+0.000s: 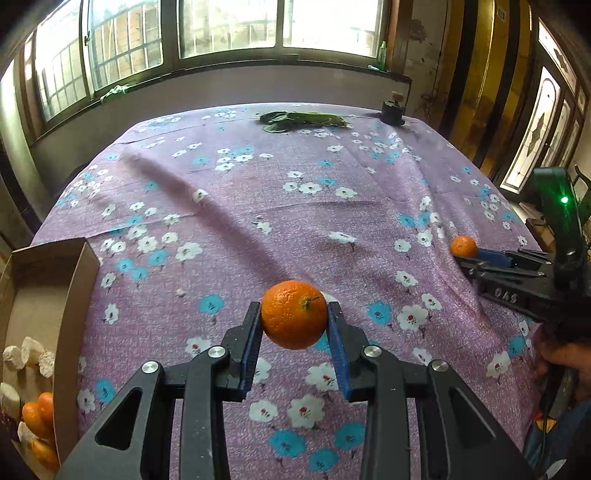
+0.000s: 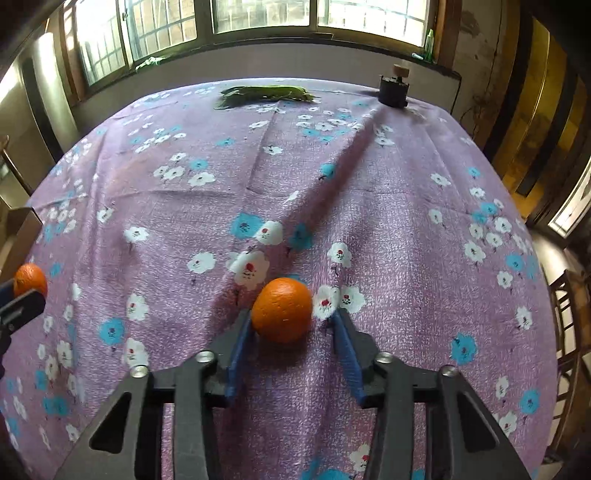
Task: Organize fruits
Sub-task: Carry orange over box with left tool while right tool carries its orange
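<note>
Two oranges were in play, one at each of my grippers. Nearest in the left wrist view, my left gripper [image 1: 294,314] had its blue pads pressed against both sides of the first orange [image 1: 294,314], which hung clear of the tablecloth [image 1: 229,206] with its stem facing the camera. At my right gripper [image 2: 293,321], the fingers stood apart around the second orange [image 2: 282,309], which sat on the cloth. Its left side touched the left pad [image 2: 240,343], while a gap showed between the fruit and the right pad. The left wrist view showed the same gripper from the side, low over the cloth, with the fruit at its fingertips.

To the left, at the table's near edge, a cardboard box [image 1: 79,266] held several more oranges [image 1: 38,415] among white foam pieces [image 1: 27,352]. It lay well apart from both grippers.

Farther out, the purple flowered cloth ran bare to the far edge, where a bunch of green leaves [image 1: 301,120] lay flat. Beside it, toward the right corner, stood a small dark object [image 1: 392,110]; I could not tell what it was. Beyond that was the window [image 1: 229,26].
</note>
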A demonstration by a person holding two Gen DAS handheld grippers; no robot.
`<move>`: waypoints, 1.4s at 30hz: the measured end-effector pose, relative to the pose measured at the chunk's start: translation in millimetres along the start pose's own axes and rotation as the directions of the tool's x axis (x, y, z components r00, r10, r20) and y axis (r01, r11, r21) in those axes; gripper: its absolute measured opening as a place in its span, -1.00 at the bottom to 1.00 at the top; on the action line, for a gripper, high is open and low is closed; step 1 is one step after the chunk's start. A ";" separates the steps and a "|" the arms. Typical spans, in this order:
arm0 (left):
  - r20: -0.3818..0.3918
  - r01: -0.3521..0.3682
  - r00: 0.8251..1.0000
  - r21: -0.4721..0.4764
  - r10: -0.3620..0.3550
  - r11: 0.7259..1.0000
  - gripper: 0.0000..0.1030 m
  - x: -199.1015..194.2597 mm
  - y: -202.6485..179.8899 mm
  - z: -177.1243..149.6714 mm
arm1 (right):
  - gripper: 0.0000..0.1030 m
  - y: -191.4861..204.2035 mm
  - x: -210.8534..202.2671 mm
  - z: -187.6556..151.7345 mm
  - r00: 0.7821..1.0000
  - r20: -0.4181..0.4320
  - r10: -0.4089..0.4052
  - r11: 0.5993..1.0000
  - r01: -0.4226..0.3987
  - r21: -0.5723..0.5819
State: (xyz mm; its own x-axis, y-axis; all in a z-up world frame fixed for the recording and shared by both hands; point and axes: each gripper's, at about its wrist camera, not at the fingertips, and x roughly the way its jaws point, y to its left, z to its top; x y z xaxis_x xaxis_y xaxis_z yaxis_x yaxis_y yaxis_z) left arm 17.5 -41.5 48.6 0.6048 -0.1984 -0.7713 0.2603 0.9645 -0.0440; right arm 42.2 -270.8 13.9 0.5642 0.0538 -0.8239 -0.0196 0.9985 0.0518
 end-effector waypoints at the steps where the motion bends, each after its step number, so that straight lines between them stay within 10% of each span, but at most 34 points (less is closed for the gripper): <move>1: 0.001 -0.004 1.000 -0.007 0.004 1.000 -0.36 -2.2 3.1 -1.2 | -0.35 -2.8 -5.5 -0.8 1.000 0.012 -0.013 1.000 0.013 0.009; 19: 0.045 -0.103 0.993 -0.126 0.109 0.987 -0.35 -47.4 59.3 -30.2 | -0.34 75.1 -79.9 -19.7 0.942 0.154 0.298 0.953 -0.284 -0.109; 42: 0.038 -0.306 0.942 -0.312 0.334 0.899 -0.35 -101.5 189.1 -72.6 | -0.32 300.3 -55.2 -13.0 0.836 -0.069 0.544 0.736 -0.516 -0.438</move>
State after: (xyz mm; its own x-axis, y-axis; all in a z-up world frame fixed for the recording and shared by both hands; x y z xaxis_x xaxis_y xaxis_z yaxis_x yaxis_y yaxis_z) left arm -49.3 173.6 72.4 0.6854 0.1288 -0.7167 -0.1857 0.9826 -0.0011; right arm -5.5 26.2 67.6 0.4038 0.5895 -0.6996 -0.6666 0.7133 0.2163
